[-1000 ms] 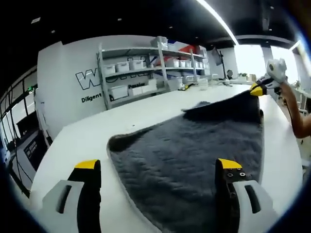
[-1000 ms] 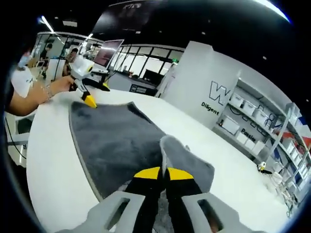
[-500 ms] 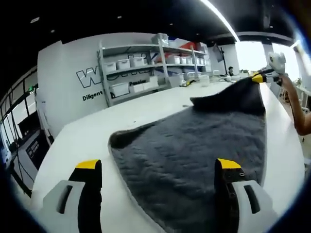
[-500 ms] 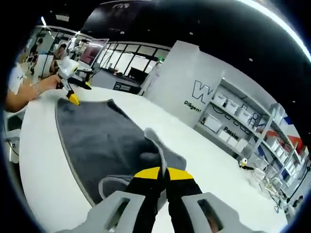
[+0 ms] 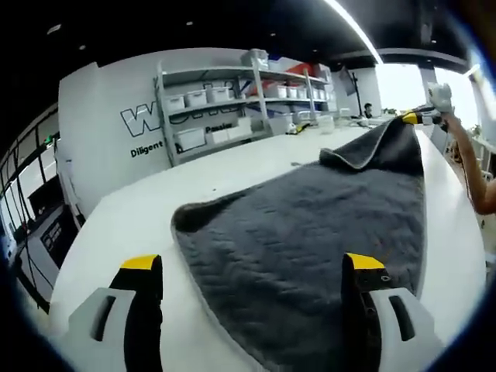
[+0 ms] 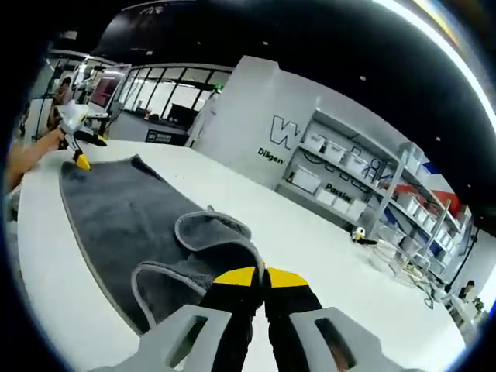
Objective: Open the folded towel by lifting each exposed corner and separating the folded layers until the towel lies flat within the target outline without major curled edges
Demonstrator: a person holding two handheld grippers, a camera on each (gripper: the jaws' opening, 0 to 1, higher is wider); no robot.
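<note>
A dark grey towel (image 5: 310,232) lies on the white table (image 5: 116,225). My left gripper (image 5: 252,263) is open, its yellow-tipped jaws standing wide apart over the towel's near end. At the far end, my right gripper (image 5: 415,118) holds a corner up, so a flap with a pale edge curls above the table. In the right gripper view my right gripper (image 6: 260,277) is shut on that corner, and the towel (image 6: 116,209) hangs in loose folds just below it. It stretches away to the left gripper (image 6: 80,160), which a hand holds at the far corner.
Metal shelves with white bins (image 5: 209,116) line the wall behind the table (image 6: 310,232), and show again as shelves (image 6: 349,167). A small yellow object (image 6: 358,235) lies on the table near them. A person's arm (image 5: 465,167) reaches along the table's right edge.
My right gripper has carried the towel corner higher and farther from the left gripper, peeling the flap back. The left gripper has stayed open in the same place.
</note>
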